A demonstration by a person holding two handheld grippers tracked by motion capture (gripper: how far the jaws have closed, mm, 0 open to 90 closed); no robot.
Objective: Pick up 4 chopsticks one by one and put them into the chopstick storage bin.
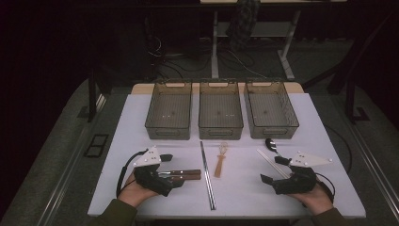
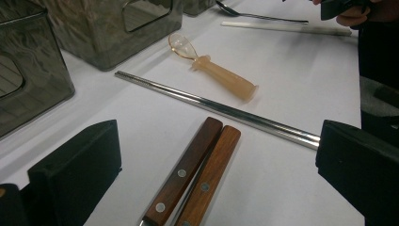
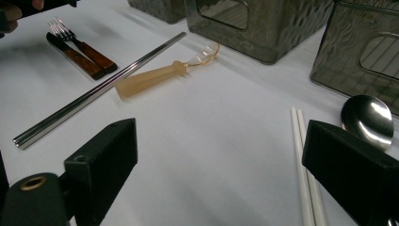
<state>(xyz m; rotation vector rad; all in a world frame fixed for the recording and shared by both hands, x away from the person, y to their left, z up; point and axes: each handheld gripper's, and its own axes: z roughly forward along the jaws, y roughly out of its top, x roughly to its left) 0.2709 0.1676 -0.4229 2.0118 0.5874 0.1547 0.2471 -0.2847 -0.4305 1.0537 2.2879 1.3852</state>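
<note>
Left gripper [image 2: 216,174]: my jaws wide, empty, straddling the wooden-handled cutlery [image 2: 197,172] on the near left.
Right gripper [image 3: 219,160]: wide, empty, near white chopsticks [image 3: 306,179].
Bins [image 1: 220,123]: far, all empty.
Progress: I judge sorting unstarted.

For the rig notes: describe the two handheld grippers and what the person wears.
Both the left gripper and the right gripper are matte black, with two blocky black jaws. Each carries a grey three-cornered plate on top and trails a black cable. The person's sleeves look dark olive.
</note>
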